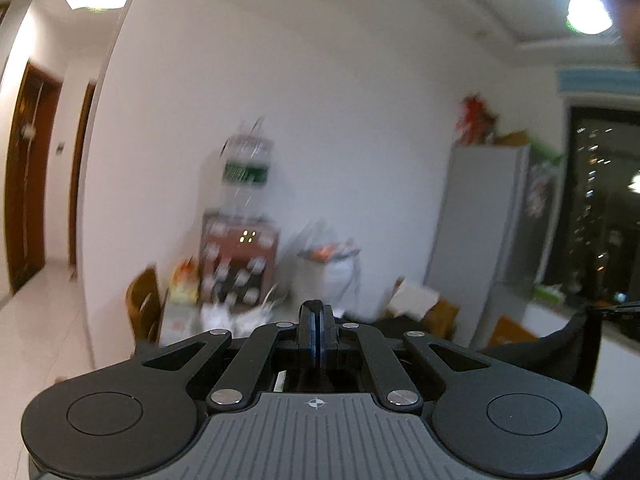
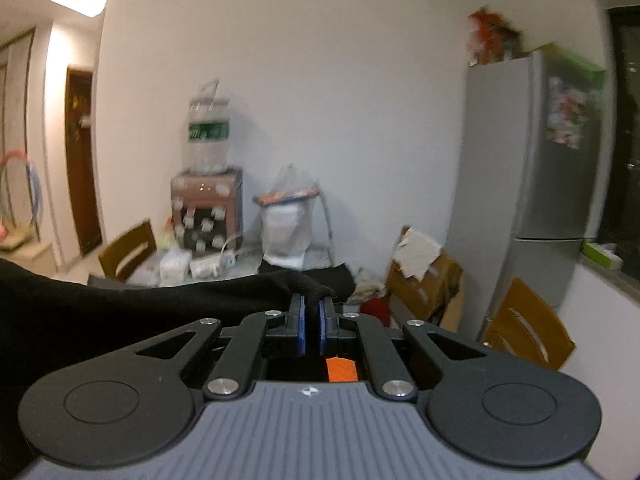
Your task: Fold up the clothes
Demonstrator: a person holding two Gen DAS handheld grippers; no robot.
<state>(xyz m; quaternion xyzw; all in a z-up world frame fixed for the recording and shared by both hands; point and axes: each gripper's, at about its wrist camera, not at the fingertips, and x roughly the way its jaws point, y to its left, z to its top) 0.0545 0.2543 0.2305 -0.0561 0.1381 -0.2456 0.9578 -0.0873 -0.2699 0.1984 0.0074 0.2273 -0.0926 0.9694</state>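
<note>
- Currently, the left gripper (image 1: 317, 322) is raised and points at a white wall (image 1: 300, 80); its jaws are pressed together with nothing visible between them.
- The right gripper (image 2: 312, 320) has a narrow gap between its blue pads (image 2: 322, 326). A fold of the black garment (image 2: 120, 304) lies over the fingertips; whether the pads pinch it cannot be determined.
- The garment runs from the right gripper's tips out to the left edge of the right wrist view, blocking the lower left of that view. In the left wrist view a dark piece of cloth (image 1: 560, 340) hangs at the right.
- An orange patch (image 2: 341, 369) shows below the right gripper's jaws.
- A table (image 2: 248, 262) stands ahead against the wall. At its far edge are a water dispenser (image 2: 207, 208) with a bottle (image 2: 207, 136) on top, and a white bag (image 2: 288, 224) just beside it.
- A wooden chair (image 2: 128, 250) stands at the table's left end.
- A second chair (image 2: 524, 328) stands at the right, near the fridge (image 2: 532, 184).
- Cardboard boxes (image 2: 424, 280) sit between table and fridge.
- A dark window (image 1: 600, 200) lies right of the fridge.
- The left wrist view is motion-blurred.
</note>
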